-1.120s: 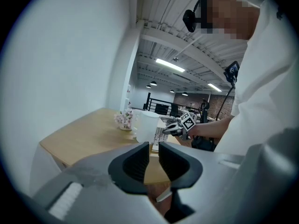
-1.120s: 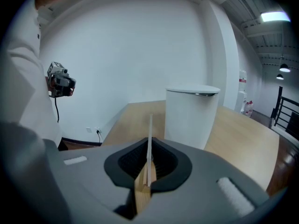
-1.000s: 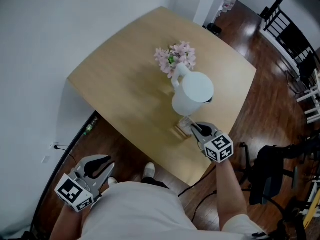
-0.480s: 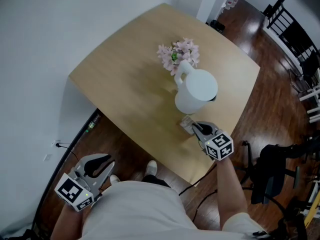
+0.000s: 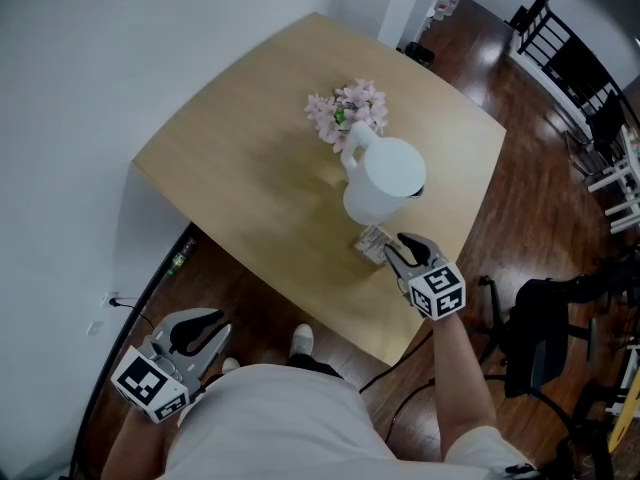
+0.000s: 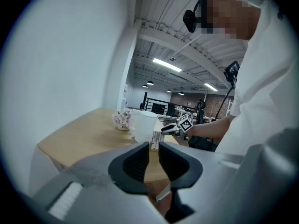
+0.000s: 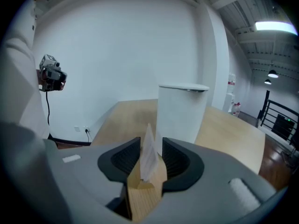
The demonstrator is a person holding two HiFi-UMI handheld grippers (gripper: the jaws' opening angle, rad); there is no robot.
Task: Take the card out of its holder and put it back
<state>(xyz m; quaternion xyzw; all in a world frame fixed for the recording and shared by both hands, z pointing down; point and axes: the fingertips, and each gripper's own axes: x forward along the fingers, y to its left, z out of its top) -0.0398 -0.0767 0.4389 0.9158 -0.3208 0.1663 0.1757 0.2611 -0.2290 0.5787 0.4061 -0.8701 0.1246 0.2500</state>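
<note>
Right gripper (image 5: 395,249) has just let its jaws spring apart, though the hand itself has barely shifted from where it was a second ago, at the table's (image 5: 240,158) near edge. From where I stand, that looks like a release: the card (image 7: 149,155) is standing upright in its wooden holder (image 7: 142,195), so I'd judge the putting-back is as good as done. The jaws are now roughly half open, one either side of the card, and neither pad seems to press on it. Card and holder sit just at 5 o'clock of the white pitcher (image 5: 385,183), with the pink flowers (image 5: 347,111) beyond at its 11 o'clock. Down at 7 o'clock, well off the table, the left gripper (image 5: 210,326) hangs idle, its jaws only a narrow slit apart and nothing between them.
</note>
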